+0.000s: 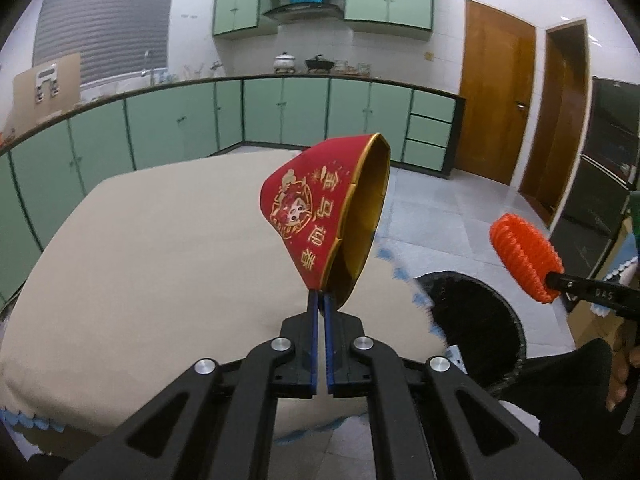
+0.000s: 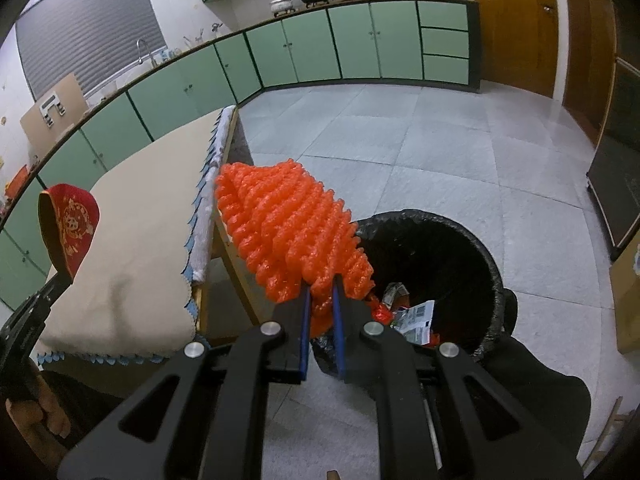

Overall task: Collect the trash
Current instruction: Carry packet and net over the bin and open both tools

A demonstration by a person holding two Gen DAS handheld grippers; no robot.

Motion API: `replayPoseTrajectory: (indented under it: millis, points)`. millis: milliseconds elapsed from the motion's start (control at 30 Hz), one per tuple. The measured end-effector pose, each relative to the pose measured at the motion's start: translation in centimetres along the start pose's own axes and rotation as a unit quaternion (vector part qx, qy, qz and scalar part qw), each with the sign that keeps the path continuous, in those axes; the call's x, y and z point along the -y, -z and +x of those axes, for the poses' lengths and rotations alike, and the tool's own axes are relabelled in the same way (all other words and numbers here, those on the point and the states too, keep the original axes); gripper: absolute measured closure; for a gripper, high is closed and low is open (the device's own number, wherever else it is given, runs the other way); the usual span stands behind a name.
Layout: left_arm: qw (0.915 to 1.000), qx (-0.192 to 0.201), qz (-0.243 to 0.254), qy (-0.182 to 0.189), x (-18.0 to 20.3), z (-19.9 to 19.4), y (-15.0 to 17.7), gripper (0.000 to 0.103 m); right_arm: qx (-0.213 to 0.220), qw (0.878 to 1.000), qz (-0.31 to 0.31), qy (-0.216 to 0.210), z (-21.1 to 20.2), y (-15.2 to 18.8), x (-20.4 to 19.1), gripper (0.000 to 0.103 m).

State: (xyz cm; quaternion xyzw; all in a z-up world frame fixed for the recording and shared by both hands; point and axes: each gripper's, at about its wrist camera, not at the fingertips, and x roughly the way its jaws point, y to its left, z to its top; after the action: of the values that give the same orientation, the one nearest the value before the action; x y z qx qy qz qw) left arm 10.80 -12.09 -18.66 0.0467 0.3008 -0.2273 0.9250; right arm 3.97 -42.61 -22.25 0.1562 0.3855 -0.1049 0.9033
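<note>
My left gripper is shut on the rim of a red paper bowl with gold print and a gold inside, lifted above the beige-covered table. The same bowl shows at the left in the right wrist view. My right gripper is shut on an orange foam fruit net, held beside the table's edge and just left of the black-lined trash bin. The net also appears at the right in the left wrist view, above the bin.
The bin holds wrappers and scraps. Green cabinets run along the far wall, with wooden doors to the right. Grey tiled floor lies beyond the bin. A cardboard box stands at the right edge.
</note>
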Motion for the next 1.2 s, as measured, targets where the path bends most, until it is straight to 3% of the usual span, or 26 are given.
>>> replayPoseTrajectory:
  millis: [267,567,1067,1200]
  points:
    - [0.9978,0.0,0.038,0.054,5.2,1.5,-1.8,0.1,0.005,1.0,0.02,0.019,-0.6,0.0,2.4,0.094]
    - [0.988,-0.017,0.089,0.125,12.4,4.6,-3.0,0.1,0.012,0.998,0.043,0.034,-0.5,-0.4,5.0,0.094]
    - [0.9709,-0.099,0.131,0.174,19.3,12.2,-1.7,0.1,-0.024,0.994,0.093,0.057,4.6,-0.5,10.4,0.094]
    - [0.967,-0.121,0.133,0.18,20.4,14.6,-1.2,0.1,-0.04,0.992,0.105,0.06,6.3,-0.7,11.6,0.089]
